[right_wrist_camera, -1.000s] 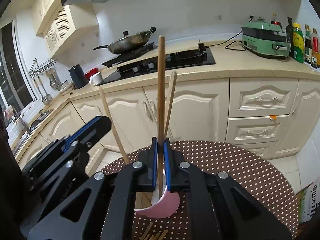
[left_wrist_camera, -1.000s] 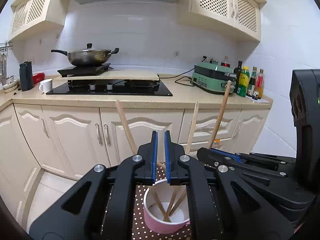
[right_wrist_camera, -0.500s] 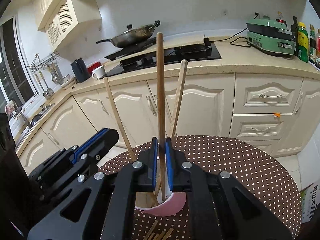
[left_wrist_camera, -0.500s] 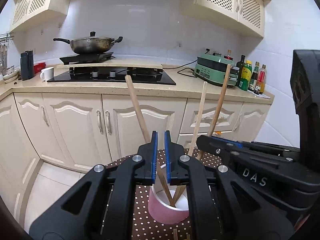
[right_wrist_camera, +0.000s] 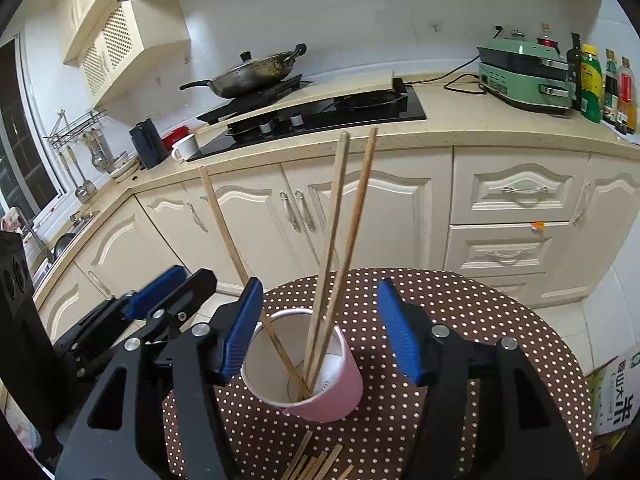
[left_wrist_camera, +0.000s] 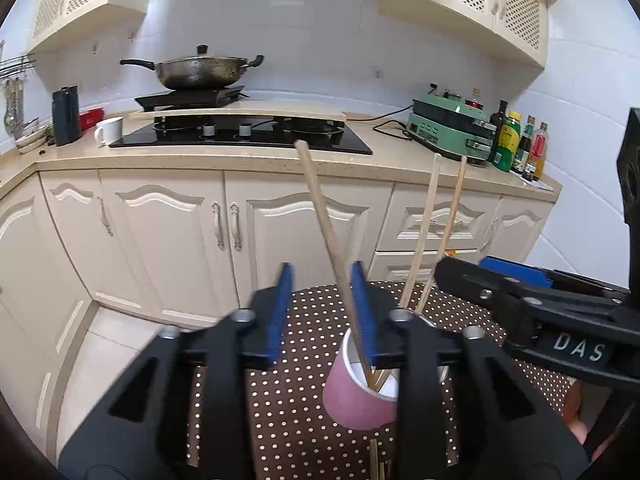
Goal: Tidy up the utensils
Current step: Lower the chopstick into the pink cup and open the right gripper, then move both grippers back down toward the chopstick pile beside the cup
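Note:
A pink paper cup [right_wrist_camera: 320,376] stands on a brown dotted round table [right_wrist_camera: 500,320] and holds three wooden chopsticks [right_wrist_camera: 340,240] leaning outward. My right gripper [right_wrist_camera: 320,340] is open, its blue pads on either side of the cup, holding nothing. My left gripper [left_wrist_camera: 320,312] is open too, just left of the cup [left_wrist_camera: 356,396]; one leaning chopstick [left_wrist_camera: 328,236] crosses in front of its right pad. Several loose chopsticks [right_wrist_camera: 316,460] lie on the table in front of the cup.
Cream kitchen cabinets [right_wrist_camera: 360,208] and a counter with a black hob [right_wrist_camera: 320,116], wok [right_wrist_camera: 248,76] and green appliance [right_wrist_camera: 524,76] stand behind the table. A cardboard box [right_wrist_camera: 616,392] sits at the table's right. The left gripper shows at the right wrist view's left [right_wrist_camera: 160,300].
My right gripper opened and let go of the chopstick, which now leans in the cup. My left gripper also opened and shifted left of the cup.

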Demonstrator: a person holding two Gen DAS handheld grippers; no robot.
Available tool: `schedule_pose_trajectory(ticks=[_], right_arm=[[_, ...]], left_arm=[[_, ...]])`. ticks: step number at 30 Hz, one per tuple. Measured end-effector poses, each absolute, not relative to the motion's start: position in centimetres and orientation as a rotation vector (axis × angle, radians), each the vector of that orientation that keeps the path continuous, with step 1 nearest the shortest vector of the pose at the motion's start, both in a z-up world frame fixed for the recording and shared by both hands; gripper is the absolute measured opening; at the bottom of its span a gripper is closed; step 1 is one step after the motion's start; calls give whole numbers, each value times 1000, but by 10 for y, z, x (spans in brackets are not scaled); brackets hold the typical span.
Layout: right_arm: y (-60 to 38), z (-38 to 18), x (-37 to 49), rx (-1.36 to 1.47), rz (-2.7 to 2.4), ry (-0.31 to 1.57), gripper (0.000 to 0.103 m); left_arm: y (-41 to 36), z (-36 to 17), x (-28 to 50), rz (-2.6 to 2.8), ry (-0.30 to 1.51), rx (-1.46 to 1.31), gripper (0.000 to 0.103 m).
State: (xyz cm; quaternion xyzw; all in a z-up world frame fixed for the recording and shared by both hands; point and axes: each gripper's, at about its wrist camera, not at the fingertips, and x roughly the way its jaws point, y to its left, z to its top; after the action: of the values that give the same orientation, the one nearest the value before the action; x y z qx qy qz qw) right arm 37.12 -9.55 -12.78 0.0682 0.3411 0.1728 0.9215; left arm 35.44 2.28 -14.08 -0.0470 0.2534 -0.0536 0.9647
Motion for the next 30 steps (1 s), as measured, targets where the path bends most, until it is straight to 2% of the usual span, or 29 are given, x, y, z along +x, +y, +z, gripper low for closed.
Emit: schedule_pose_trajectory(ticks=[1,3,11,30], right_arm=[[-97,-126,370,142,349,703,62],[-100,-123,367,139,340,708,67],[-105,-104,353,128,312,726,75],[-129,-21,299,133,265,747,85]], left_arm=[[24,-139,353,-106,513,-101,45],[27,-136,350,-105,519,-102,46],[25,-116,338,-82,537,-80,54],[7,-32,281,-67,568,-66,57]])
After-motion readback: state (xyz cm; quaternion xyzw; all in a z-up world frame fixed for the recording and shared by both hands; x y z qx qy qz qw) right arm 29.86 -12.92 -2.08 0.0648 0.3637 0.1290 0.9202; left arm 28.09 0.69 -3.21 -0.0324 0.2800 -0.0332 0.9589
